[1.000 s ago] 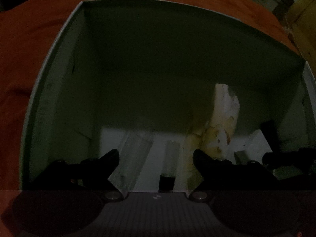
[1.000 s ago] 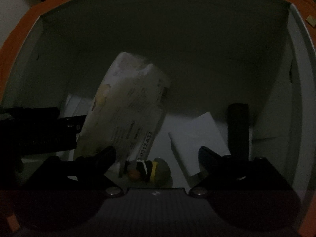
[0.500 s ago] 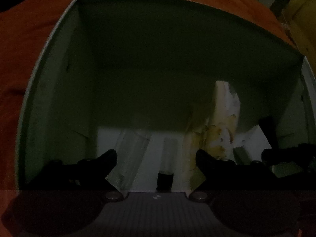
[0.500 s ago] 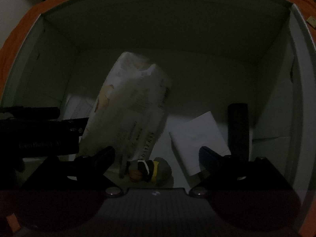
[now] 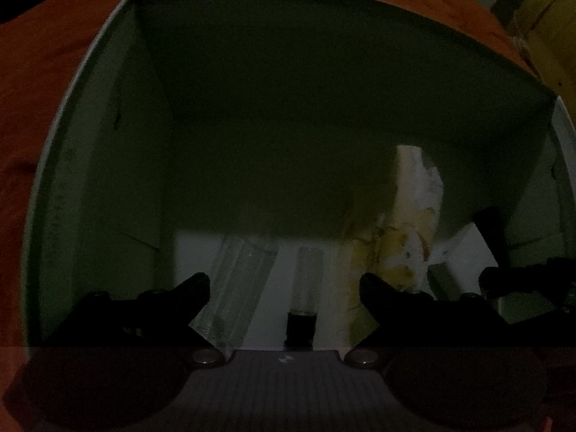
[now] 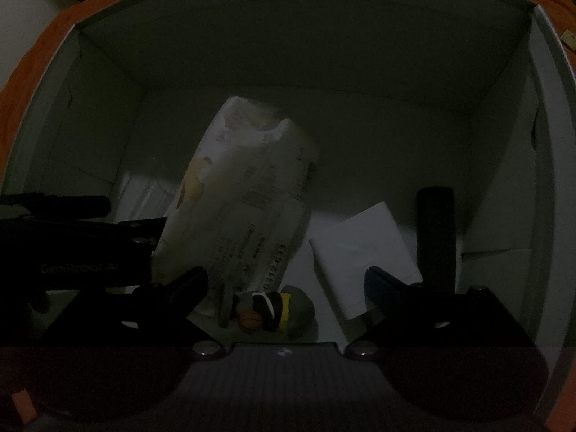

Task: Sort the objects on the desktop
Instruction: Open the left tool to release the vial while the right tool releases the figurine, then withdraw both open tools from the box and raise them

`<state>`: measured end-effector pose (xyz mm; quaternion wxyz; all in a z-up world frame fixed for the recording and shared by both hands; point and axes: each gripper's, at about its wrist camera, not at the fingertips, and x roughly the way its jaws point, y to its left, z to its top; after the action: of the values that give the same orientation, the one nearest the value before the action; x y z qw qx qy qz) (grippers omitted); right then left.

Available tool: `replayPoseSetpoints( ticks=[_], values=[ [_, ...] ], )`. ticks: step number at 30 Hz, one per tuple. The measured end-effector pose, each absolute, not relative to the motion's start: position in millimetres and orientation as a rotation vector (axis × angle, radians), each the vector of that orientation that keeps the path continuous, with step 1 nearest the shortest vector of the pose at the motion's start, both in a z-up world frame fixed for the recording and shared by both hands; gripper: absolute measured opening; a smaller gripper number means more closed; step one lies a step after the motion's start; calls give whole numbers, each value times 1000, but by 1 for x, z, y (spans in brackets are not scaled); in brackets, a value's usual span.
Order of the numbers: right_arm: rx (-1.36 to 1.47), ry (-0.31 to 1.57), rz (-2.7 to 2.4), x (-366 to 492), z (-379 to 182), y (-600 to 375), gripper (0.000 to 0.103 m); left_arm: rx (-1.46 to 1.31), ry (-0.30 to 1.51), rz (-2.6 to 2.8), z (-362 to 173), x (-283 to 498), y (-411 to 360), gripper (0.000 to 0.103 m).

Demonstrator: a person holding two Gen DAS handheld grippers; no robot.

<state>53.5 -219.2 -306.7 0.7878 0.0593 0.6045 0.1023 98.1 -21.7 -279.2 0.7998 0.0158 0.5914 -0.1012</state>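
Observation:
Both grippers hang inside a white box [image 5: 108, 165] that stands on an orange cloth [image 5: 43, 72]. My left gripper [image 5: 284, 284] is open and empty above a small clear vial with a dark cap [image 5: 306, 288] and a clear plastic tube [image 5: 237, 288] on the box floor. A white and yellow printed packet [image 5: 414, 230] leans at its right. My right gripper [image 6: 286, 284] is open and empty above a small rubber duck figure [image 6: 277, 309]. The same packet [image 6: 244, 208] leans just beyond it. The left gripper's body [image 6: 72, 244] shows at its left.
A white card or small box [image 6: 360, 248] and a dark bar-shaped object [image 6: 435, 230] lie at the right of the box floor. The box walls [image 6: 511, 198] rise close on all sides. The scene is very dim.
Both grippers have drawn back slightly, so the vial and the duck figure show a little more fully between the fingers. Nothing was taken hold of.

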Motion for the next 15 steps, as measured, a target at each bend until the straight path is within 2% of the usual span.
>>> replayPoseSetpoints(
  ticks=[15],
  values=[
    [119, 1278, 197, 56, -303, -215, 97, -15, 1313, -255, -278, 112, -22, 101]
  ],
)
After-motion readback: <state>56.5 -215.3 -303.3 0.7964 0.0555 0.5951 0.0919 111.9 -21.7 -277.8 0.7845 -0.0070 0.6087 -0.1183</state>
